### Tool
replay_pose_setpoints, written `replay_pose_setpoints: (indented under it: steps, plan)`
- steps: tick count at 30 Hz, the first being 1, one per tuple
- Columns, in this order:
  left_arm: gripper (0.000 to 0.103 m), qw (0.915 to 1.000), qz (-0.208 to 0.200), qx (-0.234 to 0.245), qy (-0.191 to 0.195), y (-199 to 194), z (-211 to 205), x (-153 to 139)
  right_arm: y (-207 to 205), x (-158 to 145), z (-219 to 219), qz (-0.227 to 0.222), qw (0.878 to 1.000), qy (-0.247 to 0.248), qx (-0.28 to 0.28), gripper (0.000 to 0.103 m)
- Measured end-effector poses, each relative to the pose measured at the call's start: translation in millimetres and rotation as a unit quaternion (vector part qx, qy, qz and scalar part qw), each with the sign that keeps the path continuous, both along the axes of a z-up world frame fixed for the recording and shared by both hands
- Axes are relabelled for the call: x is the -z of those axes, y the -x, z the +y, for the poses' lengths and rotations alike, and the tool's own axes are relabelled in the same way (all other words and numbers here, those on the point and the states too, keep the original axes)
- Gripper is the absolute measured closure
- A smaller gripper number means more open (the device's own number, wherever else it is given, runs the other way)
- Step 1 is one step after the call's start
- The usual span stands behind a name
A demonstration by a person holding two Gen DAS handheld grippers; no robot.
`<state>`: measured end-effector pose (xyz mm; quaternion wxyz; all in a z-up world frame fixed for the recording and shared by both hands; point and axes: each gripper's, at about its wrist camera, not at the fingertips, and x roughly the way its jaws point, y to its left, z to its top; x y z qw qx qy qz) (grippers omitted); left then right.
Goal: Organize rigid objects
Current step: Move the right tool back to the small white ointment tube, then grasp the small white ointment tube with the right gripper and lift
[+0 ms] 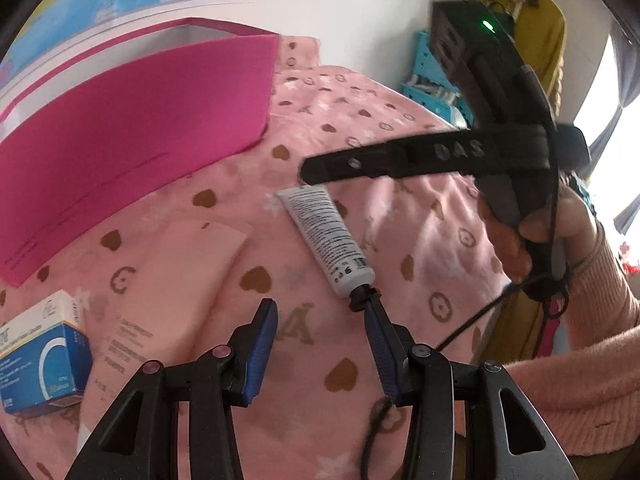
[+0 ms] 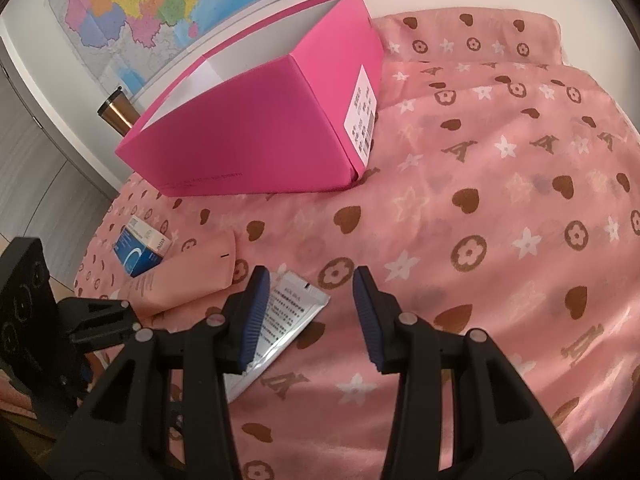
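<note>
1. Right wrist view: pink box on the patterned cloth, open top, inside white, contents hidden.
2. Right gripper parted, empty; its left finger overlaps the white tube.
3. Left gripper parted, empty; right fingertip beside the tube's cap.
4. Blue carton beside the peach tube.
</note>
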<state>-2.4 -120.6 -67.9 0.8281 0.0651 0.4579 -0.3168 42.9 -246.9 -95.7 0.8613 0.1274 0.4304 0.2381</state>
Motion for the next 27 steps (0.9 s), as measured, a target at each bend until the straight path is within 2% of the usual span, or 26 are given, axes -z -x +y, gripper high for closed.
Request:
replay_pose_setpoints:
  steps: [4, 13, 24, 27]
  plan:
    - [0.060, 0.9991, -0.001, -0.042, -0.007, -11.1, 14.2, 0.2, 0.4, 3.6, 1.0, 0.004, 1.000, 0.000, -0.004, 0.058]
    - [0.061, 0.9967, -0.006, -0.081, 0.003, -19.5, 26.8, -5.2, 5.5, 6.7, 3.8, 0.005, 1.000, 0.006, -0.007, 0.057]
    - [0.062, 0.9914, 0.008, -0.125, 0.038, -29.8, 51.5, -11.5, 21.5, 7.1, 8.2, 0.015, 1.000, 0.001, -0.019, 0.055]
    - [0.066, 0.9896, 0.011, -0.135, 0.047, -30.1, 56.6, -12.1, 27.1, 7.1, 9.5, 0.018, 0.999, -0.007, -0.031, 0.055]
